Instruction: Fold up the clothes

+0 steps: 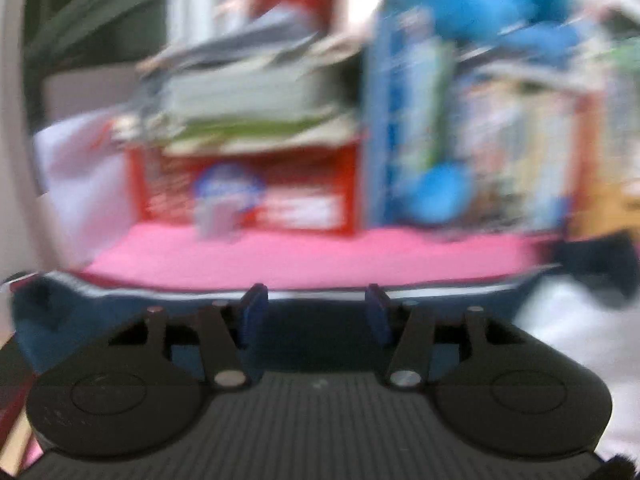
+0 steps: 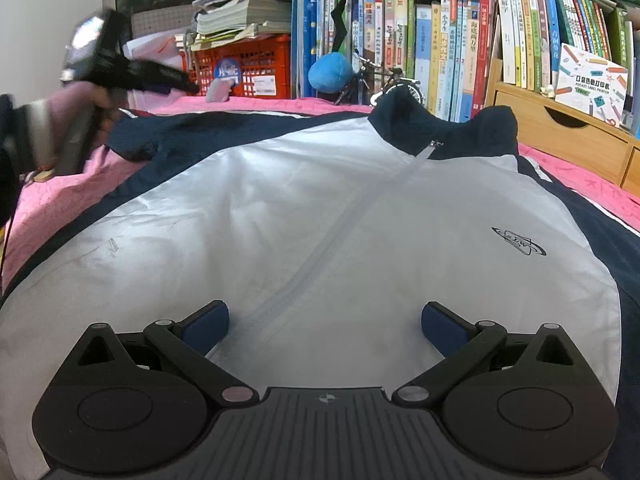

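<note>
Your right tongs (image 2: pixel 325 326) stand wide apart with nothing between the pads, hovering over the white chest of the navy-and-white zip jacket (image 2: pixel 320 208). The jacket lies spread front-up on the pink bedspread (image 2: pixel 48 204), its collar toward twelve o'clock and the zipper running from there to seven o'clock. Your left tongs (image 1: pixel 316 310) are parted too and grip nothing; in their blurred view, navy cloth sits just under the tips. From the right wrist view, your left hand (image 2: pixel 86 110) holds its tool at ten o'clock, above the jacket's navy sleeve (image 2: pixel 168 132). A red crate (image 2: pixel 248 68) and bookshelf (image 2: pixel 460 52) stand behind.
</note>
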